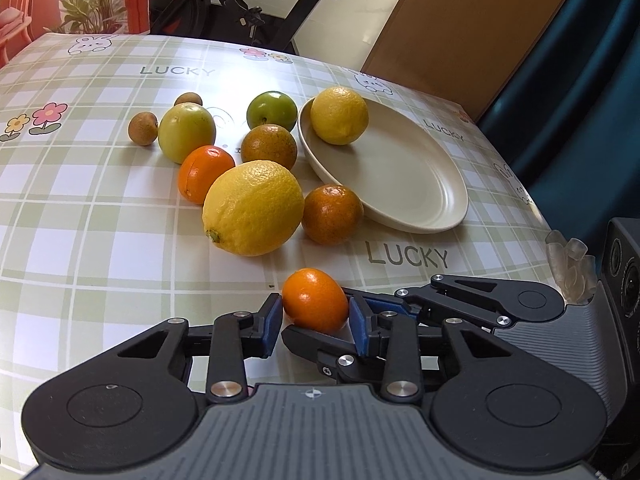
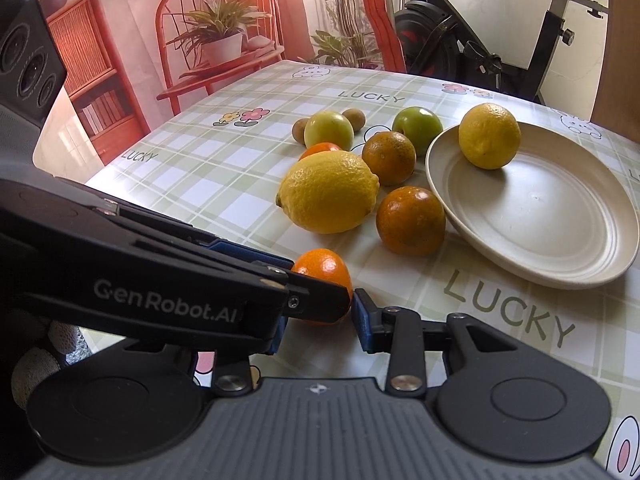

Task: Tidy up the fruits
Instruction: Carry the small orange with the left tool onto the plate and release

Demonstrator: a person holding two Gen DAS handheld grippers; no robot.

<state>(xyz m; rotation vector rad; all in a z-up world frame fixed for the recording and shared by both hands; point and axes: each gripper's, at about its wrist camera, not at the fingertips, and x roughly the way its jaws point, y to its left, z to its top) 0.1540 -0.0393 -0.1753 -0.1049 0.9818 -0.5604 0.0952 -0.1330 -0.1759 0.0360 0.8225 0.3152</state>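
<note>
Fruit lies scattered on the checked tablecloth (image 1: 100, 216); one lemon (image 1: 339, 115) already sits on the far rim of the cream plate (image 1: 420, 184). My left gripper (image 1: 314, 318) brackets the small near orange (image 1: 315, 300), blue pads just beside its flanks, though I cannot tell whether they grip. My right gripper (image 2: 320, 316) reaches for the same orange from the right, its spread fingers crossing mine, holding nothing. The risk I judge: two claws crowding one round fruit could knock it loose, sending it rolling off the near edge or into the big lemon (image 1: 253, 208).
</note>
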